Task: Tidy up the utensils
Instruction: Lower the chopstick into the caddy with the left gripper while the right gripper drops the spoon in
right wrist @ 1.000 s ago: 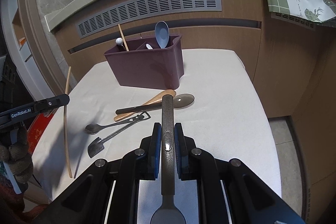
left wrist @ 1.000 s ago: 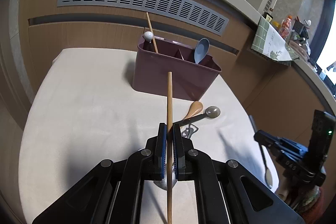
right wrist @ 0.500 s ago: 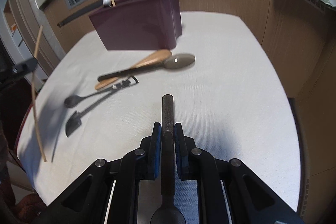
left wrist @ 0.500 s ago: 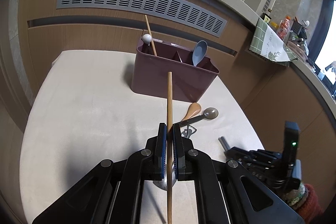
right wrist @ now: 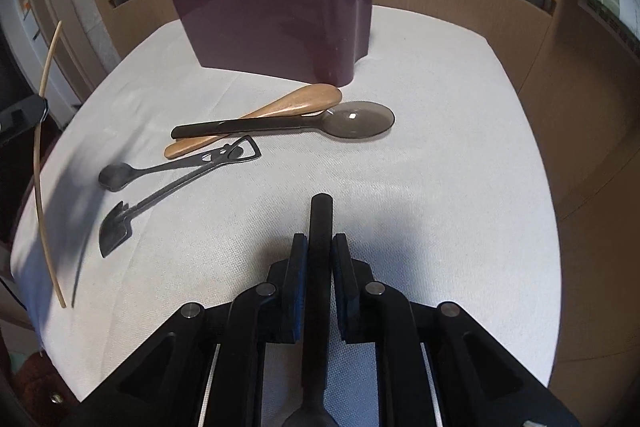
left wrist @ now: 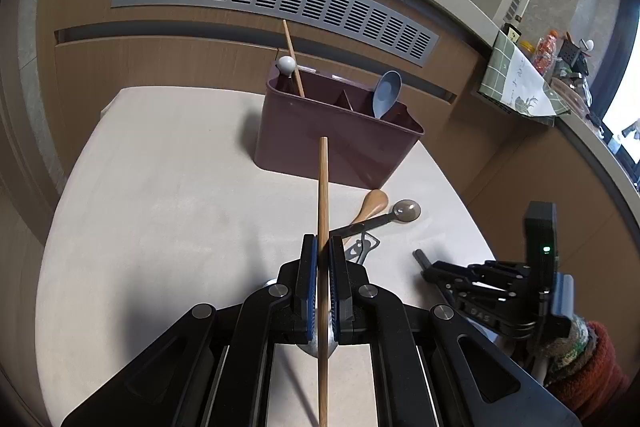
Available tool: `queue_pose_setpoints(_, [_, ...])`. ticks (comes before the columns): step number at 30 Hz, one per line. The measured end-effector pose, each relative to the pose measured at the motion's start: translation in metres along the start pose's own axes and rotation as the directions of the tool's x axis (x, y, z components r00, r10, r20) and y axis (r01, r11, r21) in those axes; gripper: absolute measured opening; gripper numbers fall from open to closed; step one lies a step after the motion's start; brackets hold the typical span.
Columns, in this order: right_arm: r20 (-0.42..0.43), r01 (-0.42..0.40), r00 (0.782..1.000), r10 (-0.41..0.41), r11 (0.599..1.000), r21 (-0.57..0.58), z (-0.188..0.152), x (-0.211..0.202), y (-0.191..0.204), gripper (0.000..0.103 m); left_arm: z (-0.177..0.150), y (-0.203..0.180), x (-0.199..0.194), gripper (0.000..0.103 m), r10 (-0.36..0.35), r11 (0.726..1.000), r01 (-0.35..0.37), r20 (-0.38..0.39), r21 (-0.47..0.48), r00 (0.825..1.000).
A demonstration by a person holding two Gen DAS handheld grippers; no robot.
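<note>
The right hand-held gripper [right wrist: 318,259] has been lowered toward the tabletop [right wrist: 440,167], clamped on a dark spoon [right wrist: 320,227]. Ahead, more spoons [right wrist: 280,125] lie before the bin [right wrist: 280,23]. In the left view, a chopstick [left wrist: 322,195] is pinched by the left hand-held gripper [left wrist: 322,259], pointed at the bin [left wrist: 336,143].

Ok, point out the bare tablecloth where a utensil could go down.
Free: the white tablecloth right of the grey translucent spoon, and left of the maroon plastic caddy. Crowded: in front of the caddy, where the wooden spoon and dark metal utensils lie.
</note>
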State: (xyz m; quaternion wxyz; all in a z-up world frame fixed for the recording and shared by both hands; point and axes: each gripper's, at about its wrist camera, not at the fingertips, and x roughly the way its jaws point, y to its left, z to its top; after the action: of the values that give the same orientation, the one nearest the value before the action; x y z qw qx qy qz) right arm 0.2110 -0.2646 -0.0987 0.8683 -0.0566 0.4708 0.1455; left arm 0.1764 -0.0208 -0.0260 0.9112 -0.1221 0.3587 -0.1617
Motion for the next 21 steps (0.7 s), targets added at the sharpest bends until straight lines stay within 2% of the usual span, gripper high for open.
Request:
queue_pose_setpoints(3, [0.103,-0.053,0.993,0.049,0.998,0.030,-0.001,-0.025,-0.003,0.011,0.001,0.000,-0.003,0.006,0.001,1.000,-0.001,0.009,-0.001,1.000])
queue_pose_setpoints(5, [0.173,-0.065,0.983,0.055,0.997,0.049,-0.002,-0.043,-0.005,0.011,0.002,0.000,-0.004,0.006,0.001,1.000,-0.001,0.012,-0.004,1.000])
queue_pose_setpoints(9, [0.251,-0.070,0.967,0.049,0.995,0.076,0.002,-0.063,-0.005,0.011,0.009,-0.004,-0.008,0.006,-0.013,1.000,0.014,0.033,-0.009,0.999])
queue_pose_setpoints(11, [0.309,-0.062,0.950,0.033,0.995,0.084,0.008,-0.077,-0.005,0.011,0.023,-0.009,-0.017,0.006,-0.030,1.000,0.030,0.073,0.002,0.997])
queue_pose_setpoints(13, [0.403,-0.063,0.915,0.025,0.995,0.080,0.028,-0.099,-0.003,0.011,0.050,-0.016,-0.032,0.006,-0.053,0.998,0.050,0.143,0.029,0.988])
queue_pose_setpoints(14, [0.486,-0.055,0.874,0.013,0.996,0.071,0.047,-0.121,-0.002,0.011,0.068,-0.021,-0.042,0.006,-0.067,0.997,0.058,0.192,0.050,0.979])
queue_pose_setpoints(15, [0.537,-0.052,0.844,0.009,0.997,0.065,0.059,-0.135,-0.001,0.011,0.086,-0.026,-0.052,0.006,-0.080,0.995,0.064,0.246,0.071,0.966])
queue_pose_setpoints(16, [0.608,-0.050,0.794,0.005,0.997,0.057,0.078,-0.155,-0.001,0.011,0.099,-0.029,-0.058,0.006,-0.090,0.994,0.068,0.288,0.084,0.953])
queue_pose_setpoints(18, [0.714,-0.047,0.700,0.005,0.998,0.039,0.107,-0.182,0.001,0.011,0.133,-0.036,-0.069,0.006,-0.121,0.990,0.084,0.386,0.112,0.915])
queue_pose_setpoints(19, [0.740,-0.047,0.672,0.008,0.998,0.032,0.116,-0.188,0.002,0.011,0.145,-0.036,-0.069,0.006,-0.128,0.989,0.087,0.418,0.115,0.899])
queue_pose_setpoints(21, [0.796,-0.055,0.605,0.018,0.998,0.019,0.142,-0.193,0.005,0.011,0.167,-0.037,-0.065,0.006,-0.115,0.991,0.065,0.507,0.115,0.854])
